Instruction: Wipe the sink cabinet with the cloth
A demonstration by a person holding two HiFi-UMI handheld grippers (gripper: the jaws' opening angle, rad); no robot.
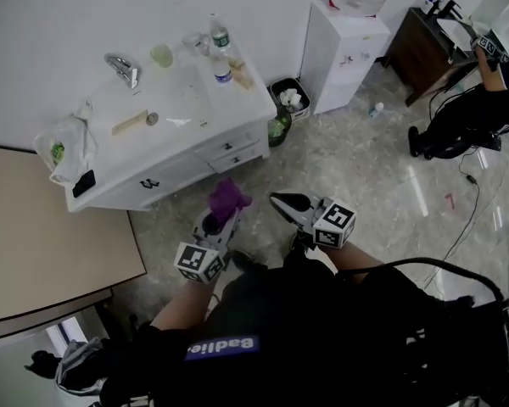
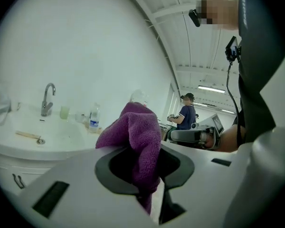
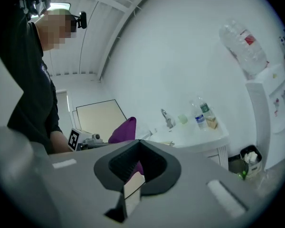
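Loosely bunched purple microfibre cloth clamped in left gripper, lower end hidden between jaws, well short of white sink cabinet, right gripper closed, empty.

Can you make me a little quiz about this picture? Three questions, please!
1. True or false: the purple cloth is lying on top of the sink cabinet.
2. What stands on the floor between the cabinet and the water dispenser?
A. a trash bin
B. a chair
C. a ladder
3. Which gripper holds the cloth?

Key:
1. False. It is up in the air, away from the cabinet.
2. A.
3. The left gripper. Its jaws are closed on the cloth.
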